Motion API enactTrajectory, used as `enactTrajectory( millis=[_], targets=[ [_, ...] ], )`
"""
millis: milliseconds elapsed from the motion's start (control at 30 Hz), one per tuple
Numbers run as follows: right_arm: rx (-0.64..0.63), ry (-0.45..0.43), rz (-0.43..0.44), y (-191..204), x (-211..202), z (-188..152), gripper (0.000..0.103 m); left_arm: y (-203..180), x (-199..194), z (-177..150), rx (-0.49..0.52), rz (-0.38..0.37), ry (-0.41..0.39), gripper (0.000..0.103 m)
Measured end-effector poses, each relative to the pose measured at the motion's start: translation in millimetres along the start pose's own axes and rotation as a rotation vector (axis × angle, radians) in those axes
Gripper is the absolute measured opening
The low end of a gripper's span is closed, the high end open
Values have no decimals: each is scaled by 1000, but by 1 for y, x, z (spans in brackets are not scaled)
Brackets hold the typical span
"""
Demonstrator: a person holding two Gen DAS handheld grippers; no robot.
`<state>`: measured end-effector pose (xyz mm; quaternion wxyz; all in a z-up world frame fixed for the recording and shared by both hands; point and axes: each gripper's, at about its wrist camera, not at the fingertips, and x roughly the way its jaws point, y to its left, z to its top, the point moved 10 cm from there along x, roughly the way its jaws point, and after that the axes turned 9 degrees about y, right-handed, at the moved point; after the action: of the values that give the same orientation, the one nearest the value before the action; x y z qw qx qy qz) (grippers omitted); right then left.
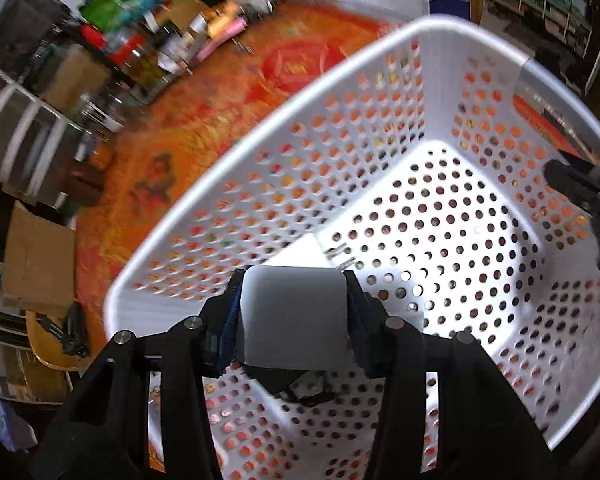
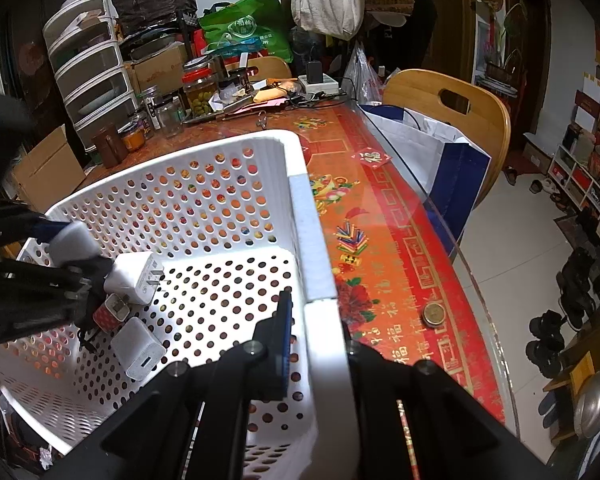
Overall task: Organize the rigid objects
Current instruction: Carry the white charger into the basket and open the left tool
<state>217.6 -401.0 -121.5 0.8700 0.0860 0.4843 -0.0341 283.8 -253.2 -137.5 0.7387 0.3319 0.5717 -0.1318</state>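
Over the basket, a grey block is being pinched by the left gripper; the basket's rim is being clamped by the right gripper.

Left gripper angled steeply down, fingers clamped on a grey block, right gripper tilted down, fingers pinched on a white rim
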Motion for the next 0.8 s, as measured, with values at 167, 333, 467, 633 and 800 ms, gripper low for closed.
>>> enactTrajectory(
  millis=[167,333,467,633,800],
  targets=[
    [-2,1,3,1,0,0,9,-20,25,4,57,3,98,44],
    [-2,1,3,1,0,0,10,-34,36,6,89,-11,148,44],
    [-2,1,3,1,0,0,10,-31,34,10,83,-40,123,66],
    [-2,2,2,4,1,-1,11,16,-24,1,-4,-89,-75,72],
    [-5,9,-1,5,2,-1,11,125,-85,-59,-243,-72,-325,103]
  ],
)
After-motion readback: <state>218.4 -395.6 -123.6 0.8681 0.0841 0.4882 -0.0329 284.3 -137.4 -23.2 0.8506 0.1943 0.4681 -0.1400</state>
